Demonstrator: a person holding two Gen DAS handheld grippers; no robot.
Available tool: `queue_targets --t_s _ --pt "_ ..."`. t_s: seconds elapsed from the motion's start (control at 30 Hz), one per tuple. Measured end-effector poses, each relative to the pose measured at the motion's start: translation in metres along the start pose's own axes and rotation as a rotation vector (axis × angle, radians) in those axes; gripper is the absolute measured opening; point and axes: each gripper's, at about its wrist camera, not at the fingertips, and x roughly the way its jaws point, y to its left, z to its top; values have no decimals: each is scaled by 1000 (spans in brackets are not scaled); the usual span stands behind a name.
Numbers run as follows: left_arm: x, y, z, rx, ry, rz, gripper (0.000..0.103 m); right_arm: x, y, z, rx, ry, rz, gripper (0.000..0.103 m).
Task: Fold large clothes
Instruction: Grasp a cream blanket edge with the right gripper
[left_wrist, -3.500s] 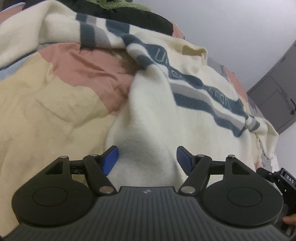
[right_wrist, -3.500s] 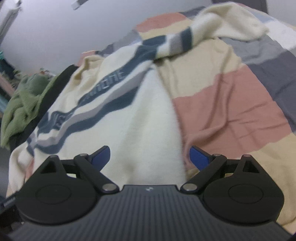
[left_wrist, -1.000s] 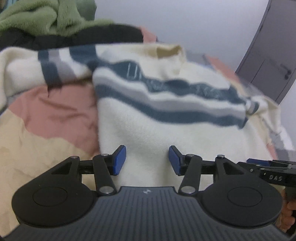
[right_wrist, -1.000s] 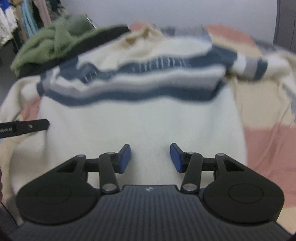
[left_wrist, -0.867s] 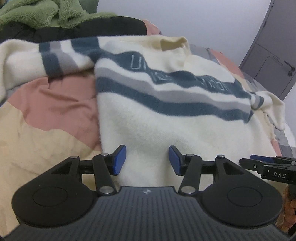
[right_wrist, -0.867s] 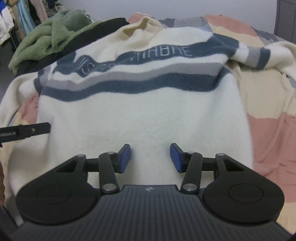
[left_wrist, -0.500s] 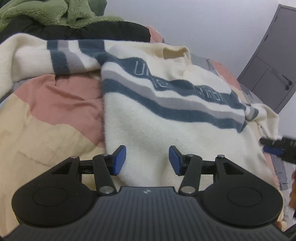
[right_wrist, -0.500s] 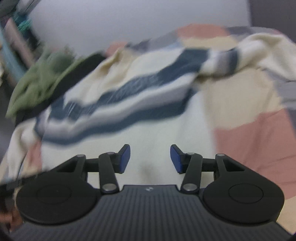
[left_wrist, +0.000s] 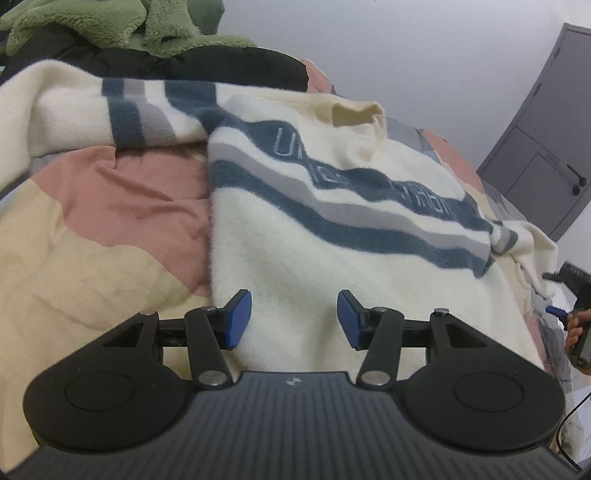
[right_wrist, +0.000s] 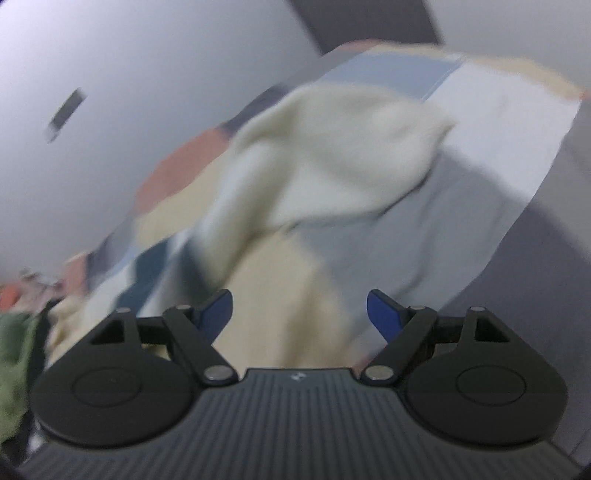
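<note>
Left claw (left_wrist: 293, 320) hovers half apart over the hem of the sweater (left_wrist: 332, 266), gripping nothing, likely waiting beside that edge. Right claw (right_wrist: 299, 314), whose jaws have just been opening with nothing between them, faces the sweater's limp sleeve (right_wrist: 332, 155), probably the next fold. Fluffy, cream with blue-grey stripes, the sweater lies spread flat on the bed's patchwork quilt (left_wrist: 110, 206).

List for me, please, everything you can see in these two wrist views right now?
sweater: one, cream with blue and grey stripes, spread flat on the bed
bedcover: one, pink, yellow and grey patches, under the sweater
fleece: one, green, heaped at the far left
dark garment: one, black, beneath the fleece
door: one, grey, far right
left gripper: one, black with blue pads, open over the sweater hem
right gripper: one, same make, open, empty
</note>
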Motion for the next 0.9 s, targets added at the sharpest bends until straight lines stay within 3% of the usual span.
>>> queue_targets --t_s 0.07,0.13,0.3,0.4,0.5,0.57,0.63,0.8,0.9 --pt "3 1 2 -10 -6 5 58 10 -13 13 -23 -46 -55 81" --pt "6 3 3 -26 -9 6 58 22 -24 30 -35 -56 -77 73" --pt "14 5 8 -60 -17 5 58 52 -30 65 -122 -50 -120 73" --pt "21 4 10 -83 -21 12 58 77 -42 74 -68 31 -141 72" --pt "24 4 13 -102 -29 16 58 87 -49 77 -15 -15 -98 72" --pt "27 5 14 -107 -33 20 58 87 -51 80 -9 -59 -76 57" --pt "29 5 15 -118 -35 23 58 85 -54 86 2 -97 -45 31" --pt "25 5 15 -123 -45 27 58 50 -54 107 21 -256 35 25" --pt "22 5 15 -129 -52 23 58 30 -56 123 13 -310 28 24"
